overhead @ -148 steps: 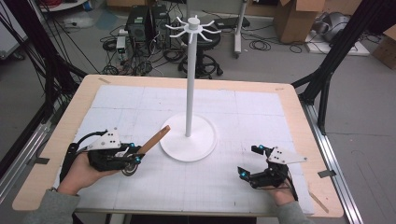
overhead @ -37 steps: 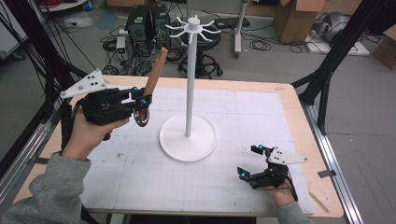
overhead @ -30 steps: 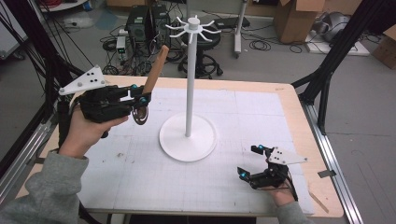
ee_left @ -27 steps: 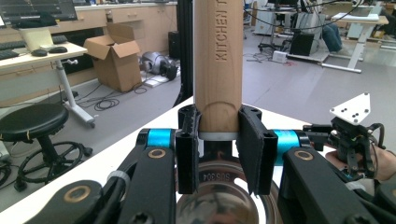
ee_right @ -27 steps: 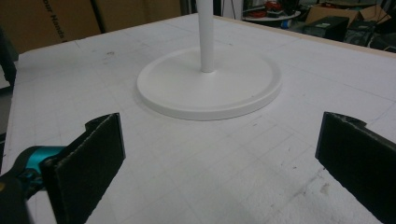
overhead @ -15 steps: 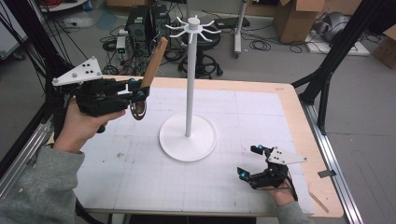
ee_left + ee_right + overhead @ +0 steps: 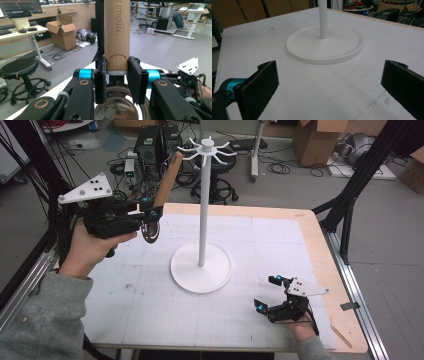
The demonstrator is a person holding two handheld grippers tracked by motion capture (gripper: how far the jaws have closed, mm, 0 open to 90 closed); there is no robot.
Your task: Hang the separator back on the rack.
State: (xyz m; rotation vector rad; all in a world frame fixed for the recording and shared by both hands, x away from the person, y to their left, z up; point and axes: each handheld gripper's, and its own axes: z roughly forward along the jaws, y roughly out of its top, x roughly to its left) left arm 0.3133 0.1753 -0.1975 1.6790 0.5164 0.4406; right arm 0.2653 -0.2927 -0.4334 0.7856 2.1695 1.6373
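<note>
The left gripper (image 7: 150, 215) is held raised above the left part of the table (image 7: 320, 245), and its jaws are pressed onto the neck of a wooden-handled utensil (image 7: 167, 177), where the handle meets the metal. The wooden handle (image 7: 116, 32) is seen rising steeply above the jaws, and a shiny metal head (image 7: 120, 107) hangs below them. On the handle the burned-in words "KITCHEN T" can be read, cut off at the top edge of the left gripper view; on the metal a stamped mark is seen, mirrored and too unclear to be read with certainty. To the right of this gripper stands a white hook stand (image 7: 202, 205), its pole well apart from the jaws, with open air between; the handle's tip is near the ring of hooks (image 7: 207, 150) at the top but not touching it. The right gripper (image 7: 266, 295) is held low by the near right corner of the table, its jaws spread wide with nothing between them. Ahead of it, in the right gripper view, bare white gridded surface (image 7: 312, 90) lies open up to the round base (image 7: 324, 45) of the stand. The table's right edge lies just beside this gripper, its wooden border exposed beyond the white sheet. Cardboard boxes (image 7: 64, 35) are seen on the floor beyond, with partial print that cannot be read.
</note>
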